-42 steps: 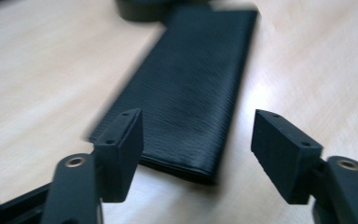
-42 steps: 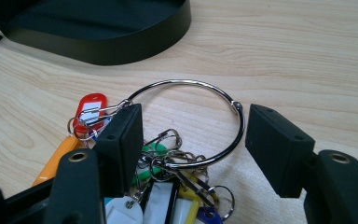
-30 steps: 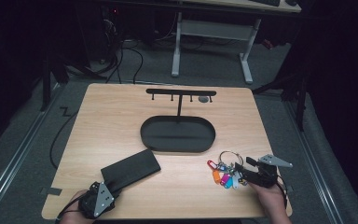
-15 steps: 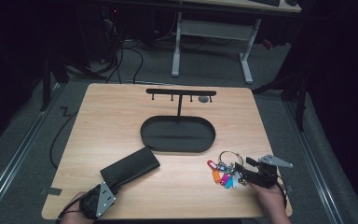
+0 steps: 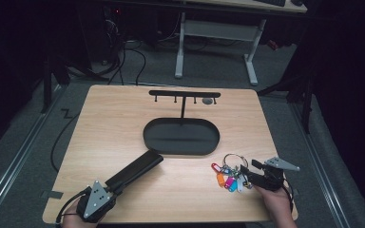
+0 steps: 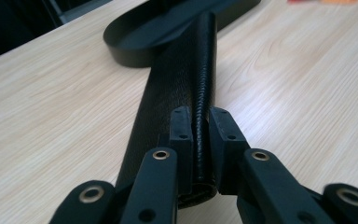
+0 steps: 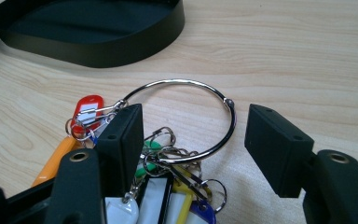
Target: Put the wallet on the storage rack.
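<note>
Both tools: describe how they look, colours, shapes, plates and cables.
The left tool has two black jaws with flat rectangular pads, metal-ringed holes on its black links, a grey three-cornered plate on top and a black cable. The right tool has the same black blocky pads and ringed links, with a grey three-cornered plate.

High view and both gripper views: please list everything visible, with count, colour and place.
Table: one, light wood, centre.
Oval tray: one, black, table middle.
Hook rack: one, black, rising behind the tray.
Leather case: one, black, front left, clamped at its near end.
Key ring: one, silver, front right, carrying tags.
Key tags: several, red, orange, blue, yellow, white.
Desk frame: one, white, on the floor behind.
Left gripper: black, shut on the case.
Right gripper: black, open around the ring.
</note>
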A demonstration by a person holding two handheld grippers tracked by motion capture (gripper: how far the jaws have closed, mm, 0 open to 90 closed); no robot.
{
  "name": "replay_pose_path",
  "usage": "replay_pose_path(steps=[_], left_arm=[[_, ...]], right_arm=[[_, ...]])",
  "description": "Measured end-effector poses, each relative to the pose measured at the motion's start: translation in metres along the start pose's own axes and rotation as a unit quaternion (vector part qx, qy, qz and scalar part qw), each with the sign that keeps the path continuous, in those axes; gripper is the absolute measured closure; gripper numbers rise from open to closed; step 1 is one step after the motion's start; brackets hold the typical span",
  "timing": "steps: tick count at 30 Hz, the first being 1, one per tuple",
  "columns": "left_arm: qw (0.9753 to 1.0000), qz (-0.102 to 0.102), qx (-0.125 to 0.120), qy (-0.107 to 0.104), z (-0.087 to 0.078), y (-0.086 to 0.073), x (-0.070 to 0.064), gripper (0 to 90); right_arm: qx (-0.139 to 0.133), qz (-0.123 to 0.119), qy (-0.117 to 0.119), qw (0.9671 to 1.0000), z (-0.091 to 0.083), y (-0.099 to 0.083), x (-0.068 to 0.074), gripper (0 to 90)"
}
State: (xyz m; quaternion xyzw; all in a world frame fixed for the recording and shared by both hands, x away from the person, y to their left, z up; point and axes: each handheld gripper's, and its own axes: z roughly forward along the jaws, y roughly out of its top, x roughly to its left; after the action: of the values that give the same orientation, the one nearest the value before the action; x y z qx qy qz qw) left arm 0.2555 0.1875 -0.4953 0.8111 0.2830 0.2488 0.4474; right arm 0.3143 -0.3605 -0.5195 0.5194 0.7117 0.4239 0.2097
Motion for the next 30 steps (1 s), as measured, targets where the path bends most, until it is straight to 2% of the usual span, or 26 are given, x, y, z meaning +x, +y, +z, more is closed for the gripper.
replay_pose_path(steps=[1, 2, 3, 5, 9, 14, 16, 19, 21, 26, 30], left_arm=[[1.0, -0.007, -0.001, -0.007, 0.001, 0.002, 0.001, 80.8], [0.9997, -0.011, 0.006, -0.023, 0.003, 0.005, 0.002, 80.8], [0.9996, -0.005, 0.009, -0.026, 0.006, 0.007, 0.002, 80.8], [0.9991, -0.011, 0.004, -0.04, 0.007, 0.014, 0.004, 80.9], [0.9995, -0.016, -0.001, -0.026, 0.004, 0.028, 0.004, 81.2], [0.9983, -0.046, -0.021, -0.029, 0.006, 0.016, -0.002, 81.5], [0.9988, -0.038, -0.017, -0.027, 0.004, 0.017, -0.003, 81.5], [0.9981, -0.045, -0.023, -0.035, 0.0, 0.013, -0.004, 81.5], [0.9981, -0.042, -0.022, -0.038, -0.001, 0.012, -0.007, 81.5], [0.9967, -0.031, -0.03, -0.068, -0.002, 0.019, -0.019, 81.5], [0.9957, -0.031, -0.039, -0.078, -0.003, 0.023, -0.022, 81.6]], right_arm=[[-0.001, 0.001, 0.0, 1.0, -0.001, 0.0, 0.001, 37.7], [-0.002, 0.001, 0.0, 1.0, -0.002, 0.0, 0.001, 37.7], [-0.002, 0.001, 0.0, 1.0, -0.002, 0.0, 0.001, 37.7], [-0.004, -0.002, 0.002, 1.0, -0.002, 0.0, 0.0, 37.7], [-0.006, 0.011, 0.006, 0.9999, -0.003, -0.001, -0.004, 37.9], [-0.006, 0.012, 0.005, 0.9999, -0.002, -0.001, -0.003, 38.0], [-0.003, 0.014, 0.004, 0.9999, -0.001, -0.001, -0.002, 38.0], [0.003, 0.012, 0.001, 0.9999, 0.001, -0.001, 0.001, 38.0], [0.004, 0.013, 0.001, 0.9999, 0.001, -0.001, 0.002, 38.0], [0.004, 0.008, 0.0, 1.0, 0.001, -0.001, 0.004, 38.0], [0.005, 0.008, 0.001, 1.0, 0.0, -0.002, 0.003, 38.0]])
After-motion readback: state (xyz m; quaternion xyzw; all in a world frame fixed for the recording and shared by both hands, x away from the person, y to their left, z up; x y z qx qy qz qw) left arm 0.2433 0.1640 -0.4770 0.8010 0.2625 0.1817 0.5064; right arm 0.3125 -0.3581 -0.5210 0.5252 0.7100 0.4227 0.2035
